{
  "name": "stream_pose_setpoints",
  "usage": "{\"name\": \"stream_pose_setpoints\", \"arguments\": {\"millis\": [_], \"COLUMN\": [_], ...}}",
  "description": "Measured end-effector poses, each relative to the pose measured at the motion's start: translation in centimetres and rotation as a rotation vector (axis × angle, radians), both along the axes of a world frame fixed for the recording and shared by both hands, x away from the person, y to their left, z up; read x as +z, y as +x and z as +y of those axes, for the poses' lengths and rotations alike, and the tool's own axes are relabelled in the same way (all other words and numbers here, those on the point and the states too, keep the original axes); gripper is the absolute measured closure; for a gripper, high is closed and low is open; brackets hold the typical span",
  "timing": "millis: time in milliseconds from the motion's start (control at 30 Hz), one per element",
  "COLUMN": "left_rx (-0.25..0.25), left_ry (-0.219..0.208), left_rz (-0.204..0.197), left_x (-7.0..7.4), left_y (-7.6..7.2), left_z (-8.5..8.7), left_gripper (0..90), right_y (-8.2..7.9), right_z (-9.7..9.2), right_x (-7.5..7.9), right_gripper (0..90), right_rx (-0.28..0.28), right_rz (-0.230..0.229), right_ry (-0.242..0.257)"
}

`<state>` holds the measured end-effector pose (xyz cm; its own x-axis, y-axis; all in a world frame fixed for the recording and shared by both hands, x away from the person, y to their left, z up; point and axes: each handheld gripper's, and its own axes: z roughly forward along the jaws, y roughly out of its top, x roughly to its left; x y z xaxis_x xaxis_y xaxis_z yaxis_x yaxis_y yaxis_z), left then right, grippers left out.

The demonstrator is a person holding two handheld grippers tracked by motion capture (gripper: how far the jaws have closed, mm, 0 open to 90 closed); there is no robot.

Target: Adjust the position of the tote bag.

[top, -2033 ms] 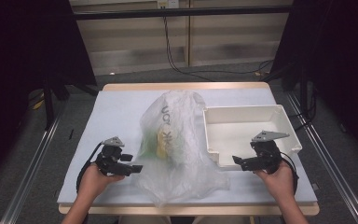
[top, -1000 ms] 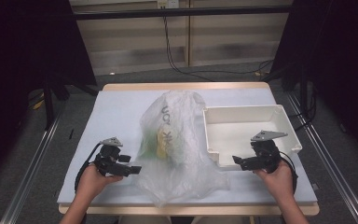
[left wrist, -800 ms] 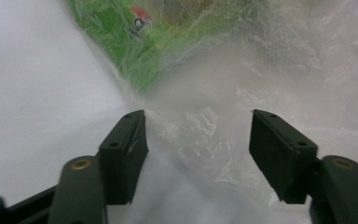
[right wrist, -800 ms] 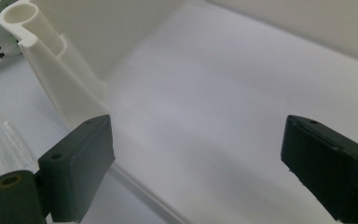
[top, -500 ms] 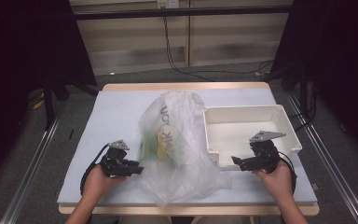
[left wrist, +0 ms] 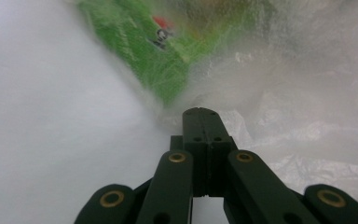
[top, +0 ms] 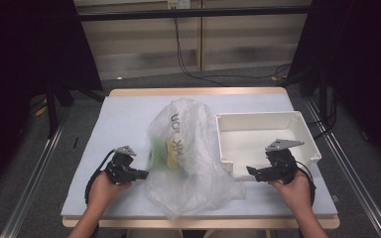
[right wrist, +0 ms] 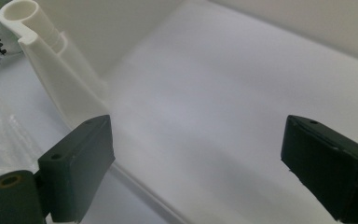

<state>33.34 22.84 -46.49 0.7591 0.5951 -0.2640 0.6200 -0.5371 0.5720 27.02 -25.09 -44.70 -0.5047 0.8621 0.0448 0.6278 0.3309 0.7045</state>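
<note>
- Standing at the person's end of the table, the left gripper [top: 140, 174] is nearest the work: its jaws are pressed together, tips right at the left edge of the clear plastic bag [top: 188, 158], and I cannot tell whether a fold of film is caught between them.
- The left gripper view puts the green packet [left wrist: 144, 56] inside the bag ahead and slightly left of those closed jaws, so any pull or pinch would go forward into the bag's side.
- The right gripper [top: 252, 172] sits at the near left corner of the white tray [top: 307, 133], jaws spread wide with nothing between them; the right gripper view looks over the tray's rim onto its bare floor.
- The bag lies mid-table between the two hands, long axis running away from the person, its crumpled loose end spilling toward the near edge and its right side touching the tray wall.
- My guess is that the left hand is the better placed of the two for the bag, while the right could steady the tray.
- Beneath is a pale sheet over a wooden table [top: 129, 124]; beyond it, dark curtains, a pale panelled wall and a hanging cable [top: 181, 54].
</note>
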Motion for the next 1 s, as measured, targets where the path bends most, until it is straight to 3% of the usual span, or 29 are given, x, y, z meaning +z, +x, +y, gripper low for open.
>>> {"name": "stream_pose_setpoints", "arguments": {"millis": [167, 367, 400, 467, 533, 567, 633, 700, 767, 800, 833, 900, 1000], "left_rx": [0.024, 0.058, 0.068, 0.072, 0.049, 0.039, 0.038, 0.038, 0.044, 0.037, 0.030, -0.001, -0.017], "left_ry": [-0.022, -0.037, -0.044, -0.084, -0.083, -0.087, -0.094, -0.110, -0.106, -0.101, -0.100, -0.055, -0.016], "left_rz": [-0.011, -0.005, 0.012, 0.006, -0.011, -0.010, -0.031, -0.027, -0.027, -0.024, -0.018, -0.013, -0.019], "left_x": [0.5, 0.3, 0.4, 0.5, 0.6, 0.8, 1.0, 1.2, 1.3, 1.3, 1.1, 0.5, -0.4], "left_y": [0.8, 2.2, 2.5, 2.3, 1.9, 1.7, 1.4, 1.0, 0.4, 0.0, -0.4, -1.1, -1.5], "left_z": [1.1, 2.5, 2.8, 2.7, 2.5, 2.4, 2.1, 1.9, 1.6, 1.5, 1.3, 0.7, 0.2], "left_gripper": [90.0, 90.0, 90.0, 90.0, 90.0, 88.7, 75.9, 68.4, 55.3, 53.0, 52.5, 49.9, 53.9], "right_y": [0.0, 0.0, 0.0, 0.0, 0.0, 0.0, 0.1, 0.1, 0.0, -0.1, -0.1, 0.0, 0.1], "right_z": [0.0, 0.0, 0.0, 0.0, 0.0, -0.1, -0.2, -0.1, -0.1, 0.0, -0.1, -0.1, 0.1], "right_x": [0.0, 0.0, 0.0, 0.0, 0.0, 0.0, -0.1, -0.2, 0.0, 0.0, 0.1, 0.1, 0.0], "right_gripper": [9.1, 9.0, 9.0, 9.1, 9.1, 9.1, 9.1, 9.1, 9.1, 9.1, 9.1, 9.1, 9.1], "right_rx": [-0.004, -0.004, -0.004, -0.005, -0.004, 0.000, 0.005, 0.003, -0.001, -0.004, -0.002, -0.001, -0.004], "right_rz": [0.005, 0.007, 0.007, 0.009, 0.009, 0.009, 0.008, 0.009, 0.011, 0.007, 0.004, 0.004, 0.014], "right_ry": [0.003, 0.002, 0.003, 0.003, 0.004, 0.001, 0.004, 0.006, 0.002, 0.006, 0.006, 0.007, 0.004]}}
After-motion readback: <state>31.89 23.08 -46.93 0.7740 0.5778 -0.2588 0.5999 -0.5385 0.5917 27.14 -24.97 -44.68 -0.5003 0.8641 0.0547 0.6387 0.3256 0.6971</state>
